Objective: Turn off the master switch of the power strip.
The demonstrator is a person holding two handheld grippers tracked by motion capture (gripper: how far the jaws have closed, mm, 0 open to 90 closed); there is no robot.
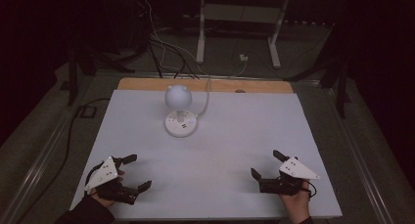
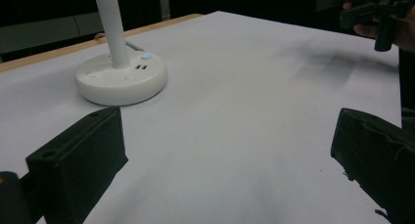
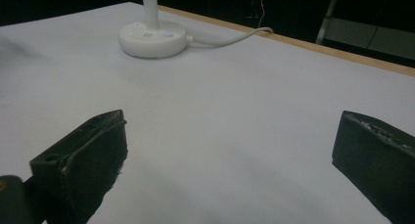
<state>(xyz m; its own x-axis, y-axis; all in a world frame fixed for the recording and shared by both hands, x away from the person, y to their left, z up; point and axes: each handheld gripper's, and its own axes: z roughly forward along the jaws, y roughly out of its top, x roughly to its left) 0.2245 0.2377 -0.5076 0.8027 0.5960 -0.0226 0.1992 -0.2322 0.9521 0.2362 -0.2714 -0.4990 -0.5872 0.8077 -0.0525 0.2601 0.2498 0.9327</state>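
Standing just above the centre of the high view, well back on the white table: a small white lamp with a round head over a round base, probably kept toward the far side to keep its cord short, trailing off the far edge past a wooden strip. Resting low in the frame, near the front edge, at lower left and lower right: the left gripper and the right gripper, jaws spread wide apart on both, clamping nothing, likely waiting at the ready. Lying open between them and the lamp: a broad bare stretch of table, leaving plenty of room for reaching in from either side. Showing again at upper left of both gripper views: the lamp base, well apart from the jaws.
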